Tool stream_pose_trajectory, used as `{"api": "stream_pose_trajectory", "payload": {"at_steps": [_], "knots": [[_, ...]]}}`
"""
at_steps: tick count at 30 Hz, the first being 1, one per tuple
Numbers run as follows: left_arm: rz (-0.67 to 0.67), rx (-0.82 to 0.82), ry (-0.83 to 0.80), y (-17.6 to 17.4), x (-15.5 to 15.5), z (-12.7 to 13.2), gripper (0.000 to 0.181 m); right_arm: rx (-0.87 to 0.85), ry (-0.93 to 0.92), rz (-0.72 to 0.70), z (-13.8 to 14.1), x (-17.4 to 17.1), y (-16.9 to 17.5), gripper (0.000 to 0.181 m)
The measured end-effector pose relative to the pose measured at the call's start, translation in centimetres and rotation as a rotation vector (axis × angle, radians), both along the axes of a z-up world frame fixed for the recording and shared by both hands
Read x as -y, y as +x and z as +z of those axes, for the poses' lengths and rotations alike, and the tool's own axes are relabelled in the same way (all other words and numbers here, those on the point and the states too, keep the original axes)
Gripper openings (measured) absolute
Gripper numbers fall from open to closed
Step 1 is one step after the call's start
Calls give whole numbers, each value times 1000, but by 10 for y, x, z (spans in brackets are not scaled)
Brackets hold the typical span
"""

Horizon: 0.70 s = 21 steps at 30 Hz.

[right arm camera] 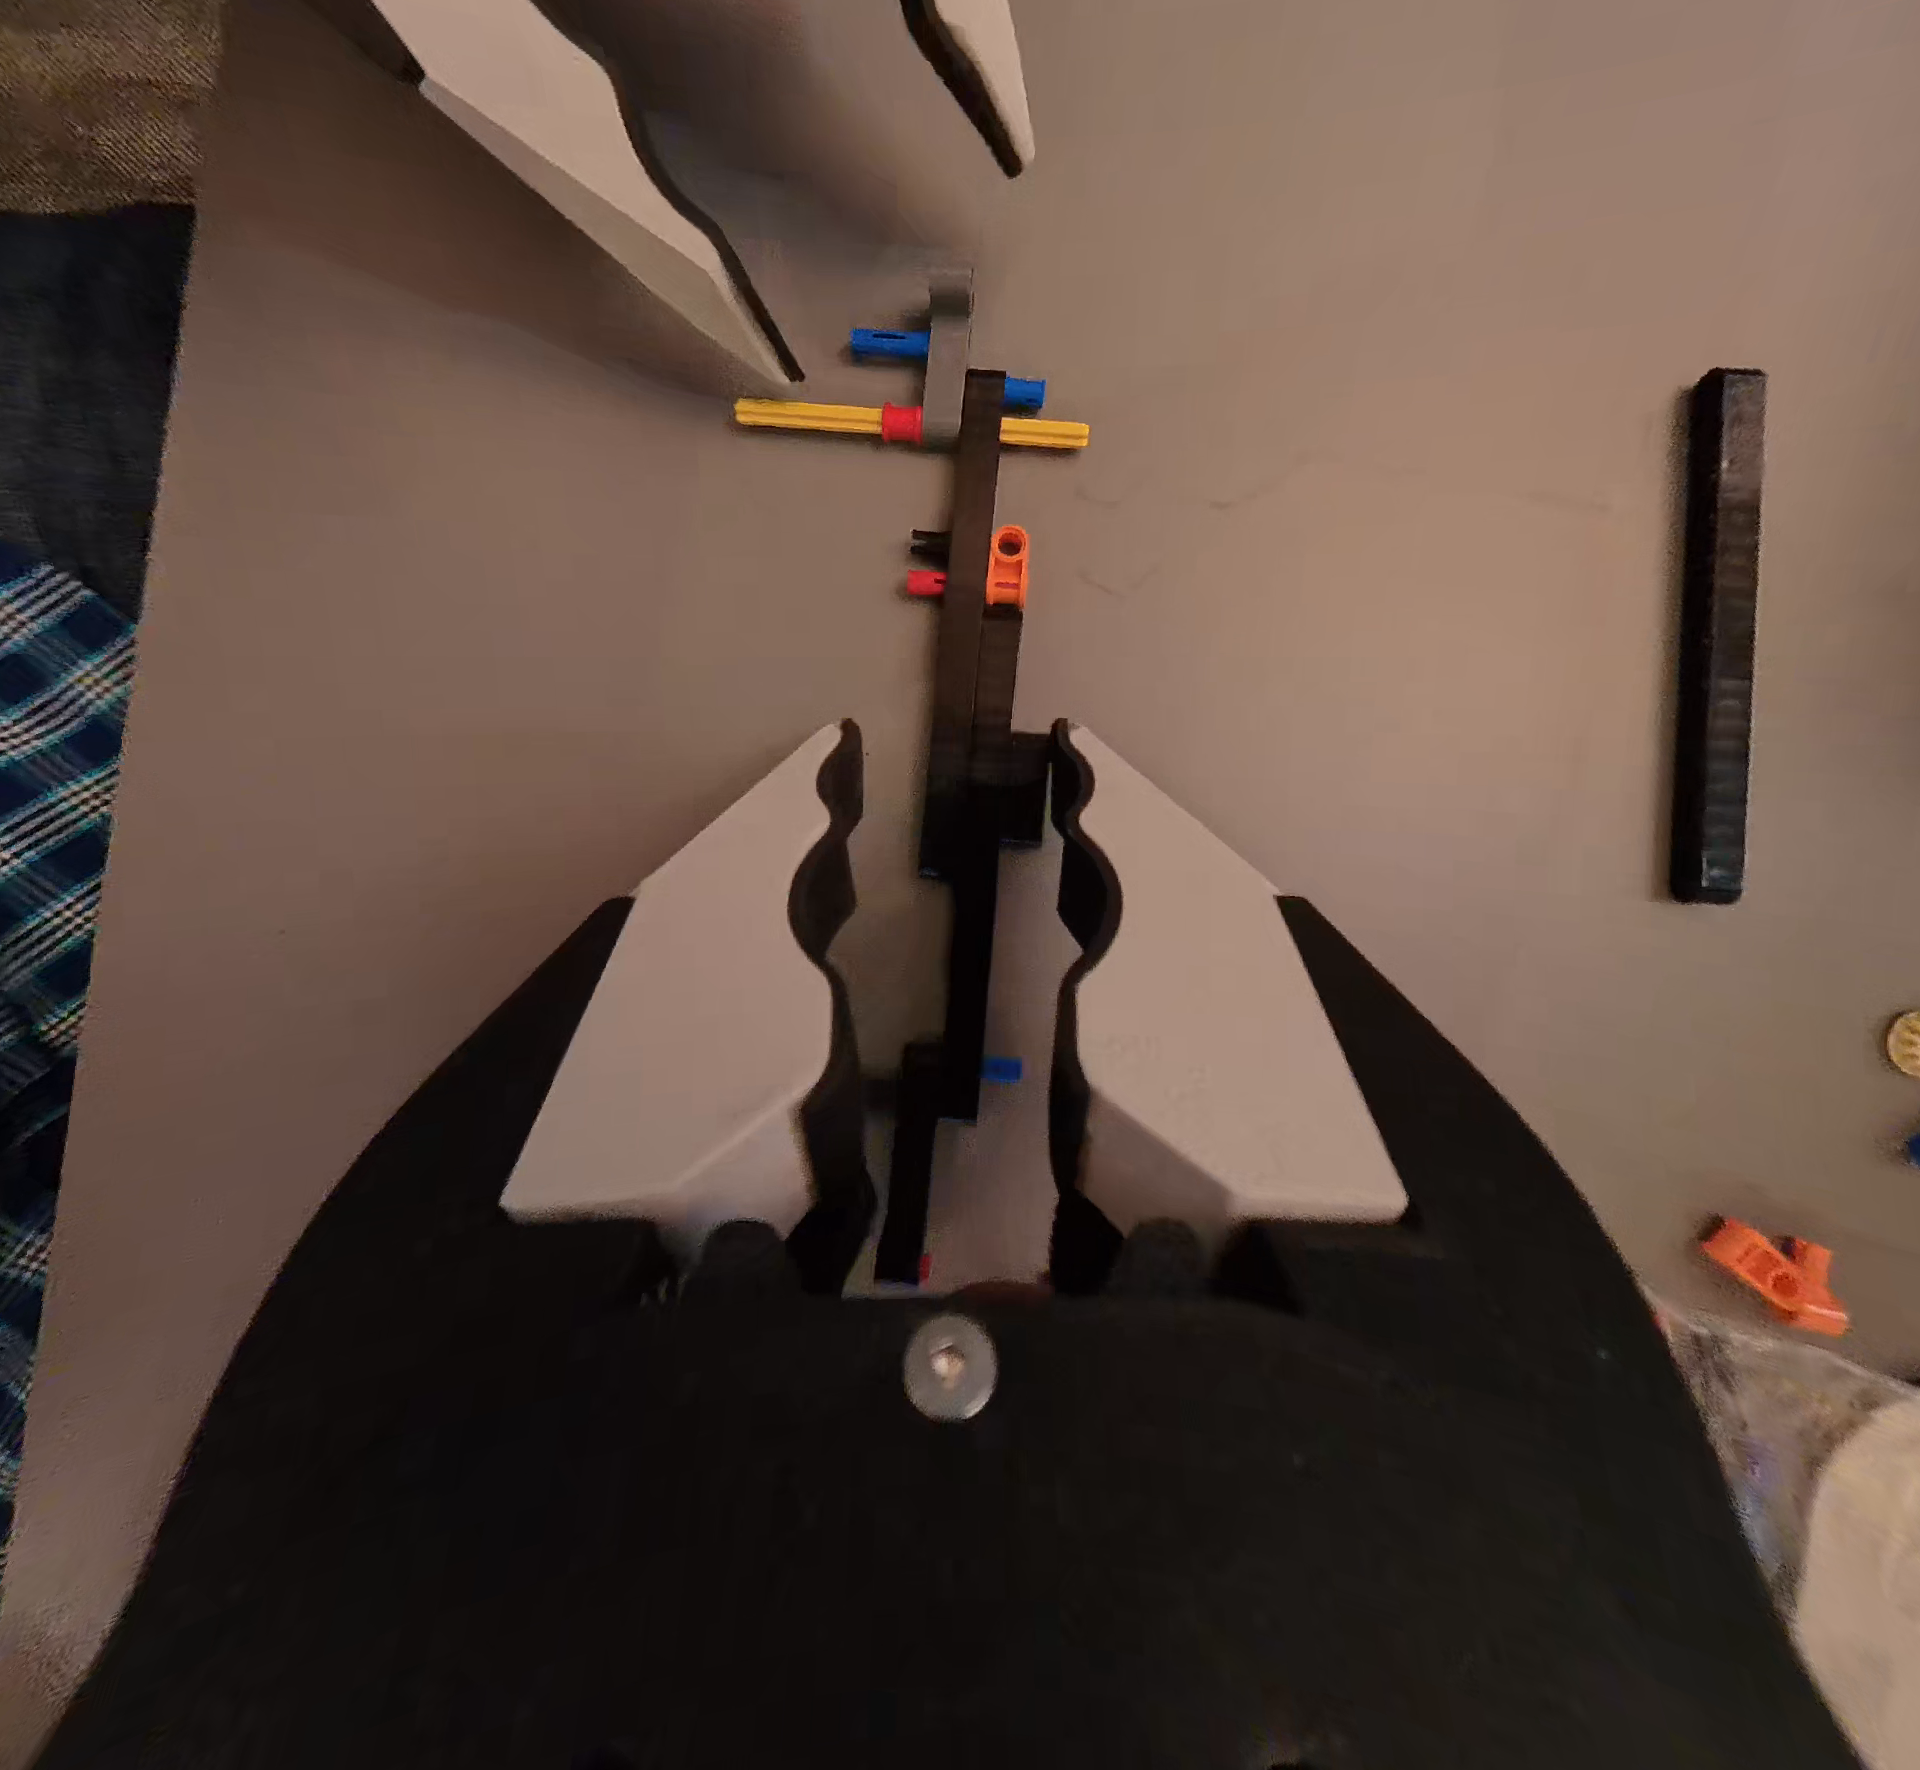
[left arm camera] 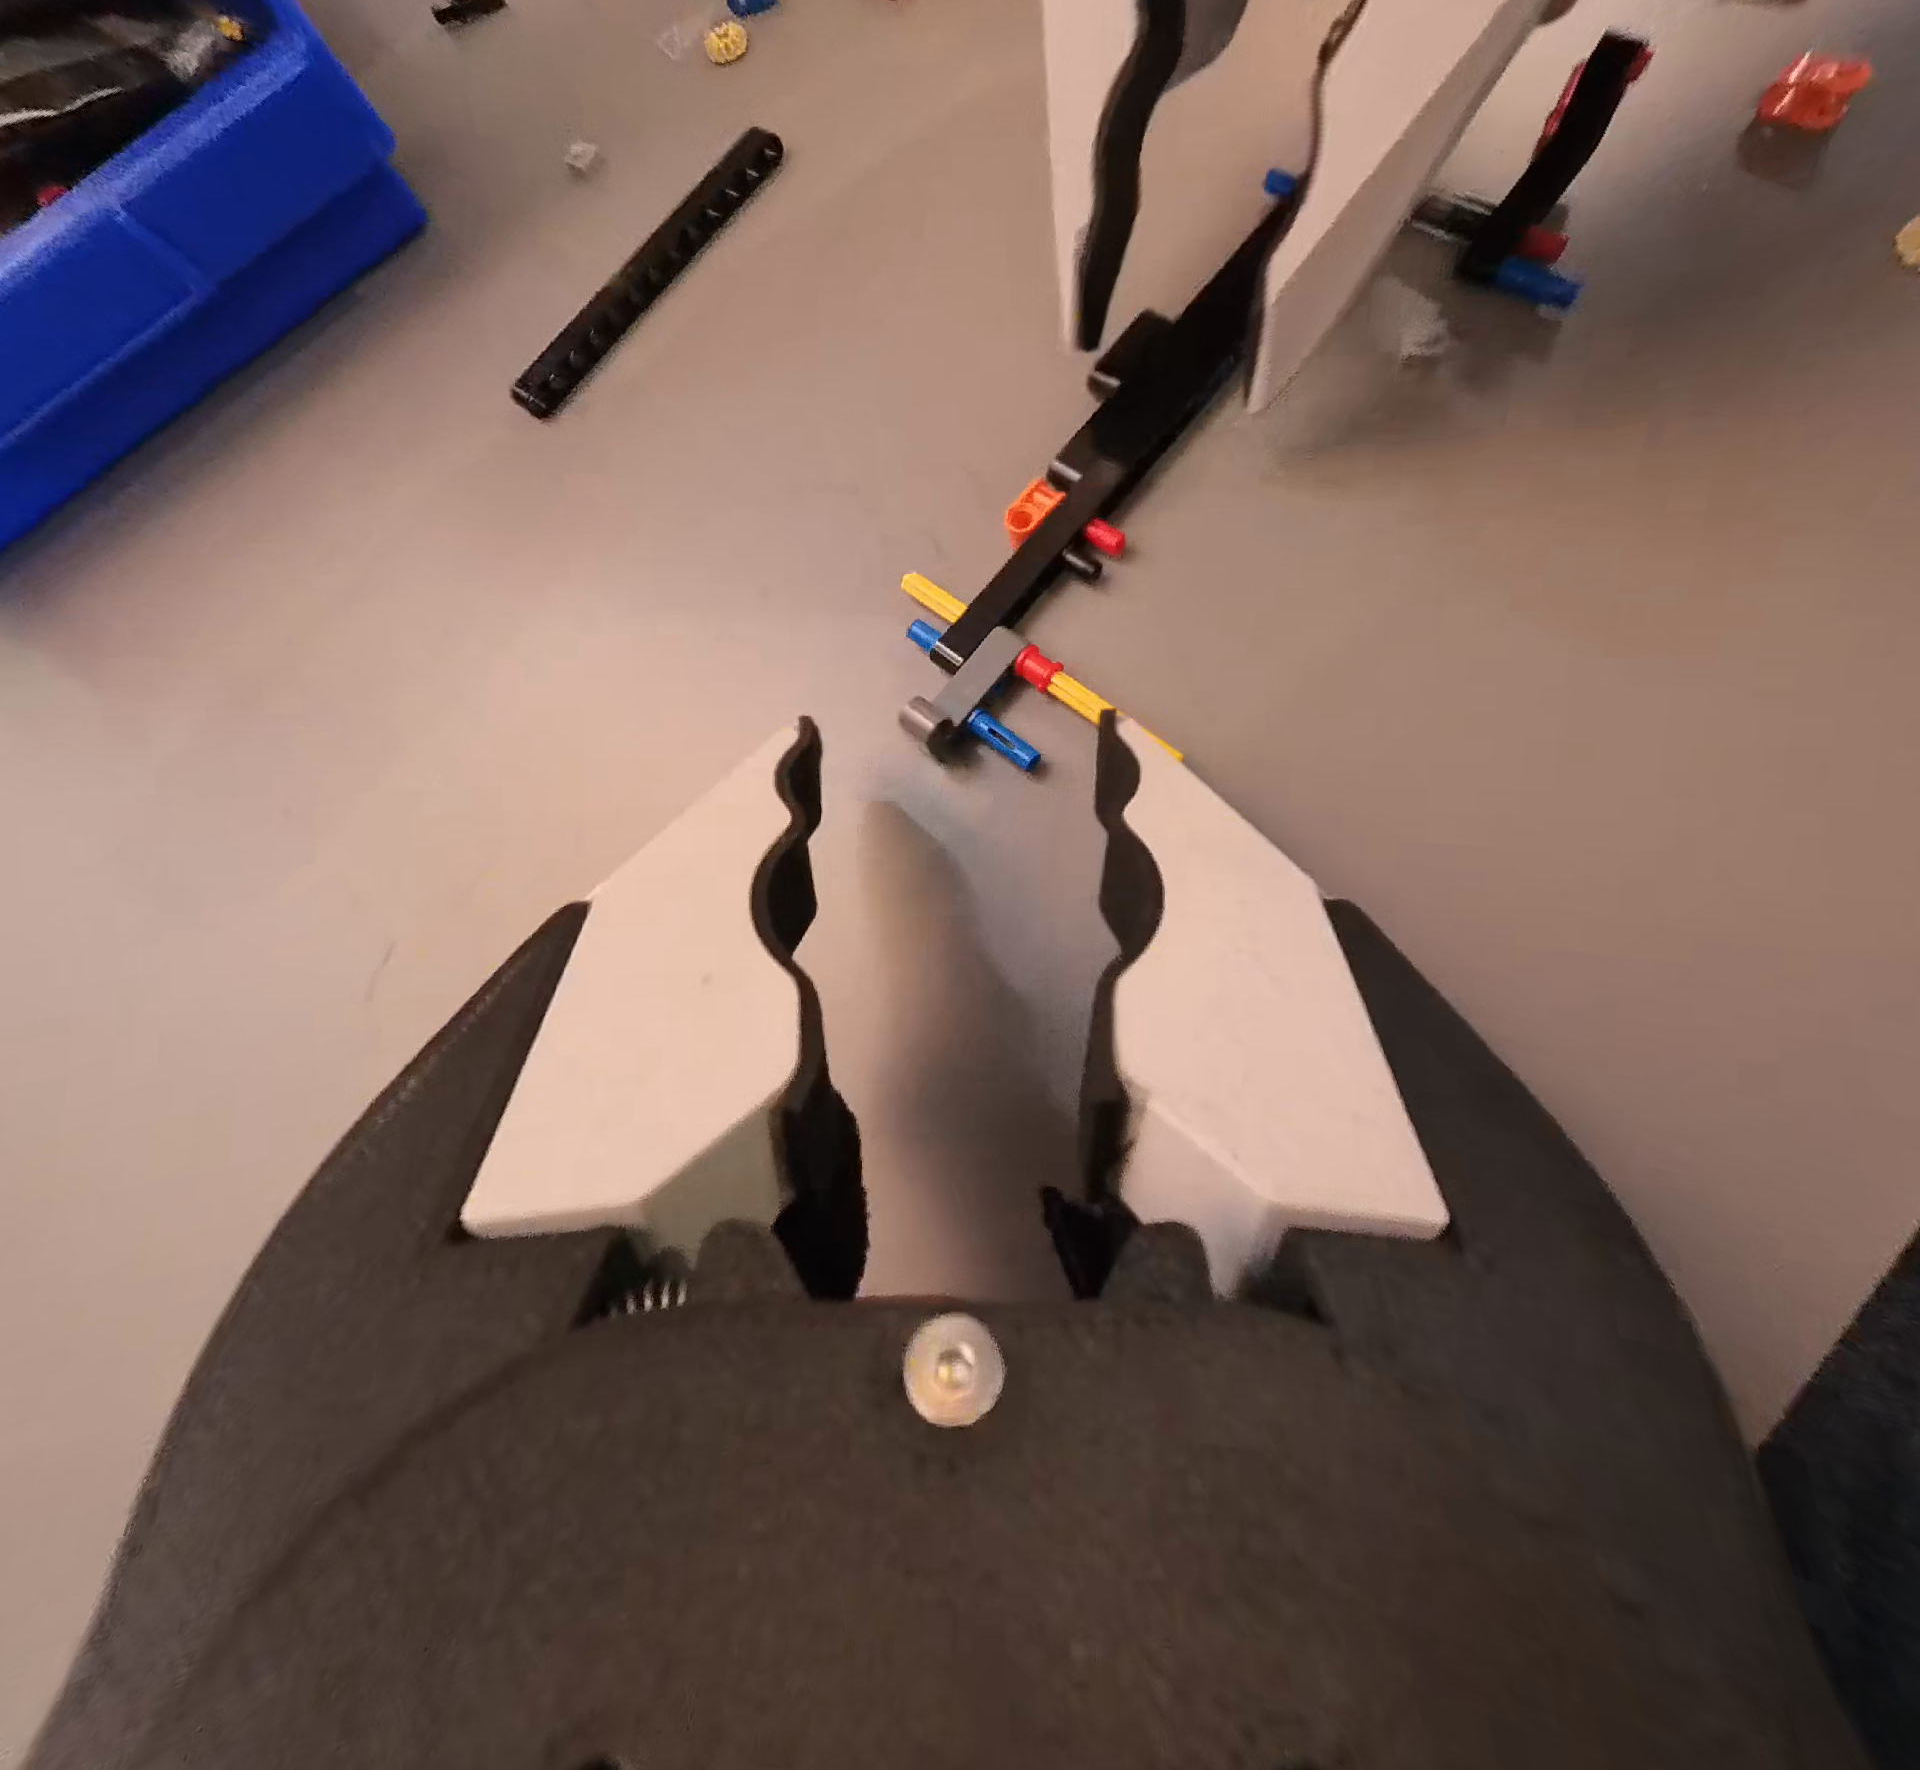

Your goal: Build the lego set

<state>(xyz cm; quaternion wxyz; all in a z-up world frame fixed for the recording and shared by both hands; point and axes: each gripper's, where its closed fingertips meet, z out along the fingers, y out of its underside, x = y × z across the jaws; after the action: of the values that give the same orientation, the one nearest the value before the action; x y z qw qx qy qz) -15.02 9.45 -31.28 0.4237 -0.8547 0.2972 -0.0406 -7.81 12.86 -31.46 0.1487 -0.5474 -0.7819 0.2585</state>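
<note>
Lying on the grey table (left arm camera: 416, 785), the black beam assembly (right arm camera: 977, 515) already carries its yellow axle (right arm camera: 810, 417), pins and orange connector (right arm camera: 1006, 565). Right gripper (right arm camera: 956, 733) straddles its near end, spread; left gripper (left arm camera: 956, 733) hovers spread. Loose pieces, including a black beam (left arm camera: 649, 271), remain, so much seems unbuilt.

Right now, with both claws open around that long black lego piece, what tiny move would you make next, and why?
Probably close the right gripper on the black assembly: its open fingers already straddle the beam, while the open left gripper sits just short of the grey end piece.
</note>
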Motion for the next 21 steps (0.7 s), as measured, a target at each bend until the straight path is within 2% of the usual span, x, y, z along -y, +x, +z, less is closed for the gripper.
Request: {"api": "stream_pose_trajectory", "payload": {"at_steps": [6,10,11,13,15,18,21], "knots": [[52,164,42,8,-3,39,70,-116,-19,-61,36,-9,15,36],[106,215,40,15,-12,59,123,-223,-41,-131,68,-17,28,35],[114,210,40,17,-14,62,126,-245,-35,-150,74,-19,33,35],[127,199,44,19,-18,66,125,-274,-34,-187,84,-21,44,38],[131,157,25,21,-20,63,116,-287,-37,-225,91,-22,57,39],[116,114,-21,23,-21,48,105,-281,-44,-281,91,-22,78,38],[107,79,-107,19,-21,22,96,-296,-63,-320,89,-15,95,37]]}}
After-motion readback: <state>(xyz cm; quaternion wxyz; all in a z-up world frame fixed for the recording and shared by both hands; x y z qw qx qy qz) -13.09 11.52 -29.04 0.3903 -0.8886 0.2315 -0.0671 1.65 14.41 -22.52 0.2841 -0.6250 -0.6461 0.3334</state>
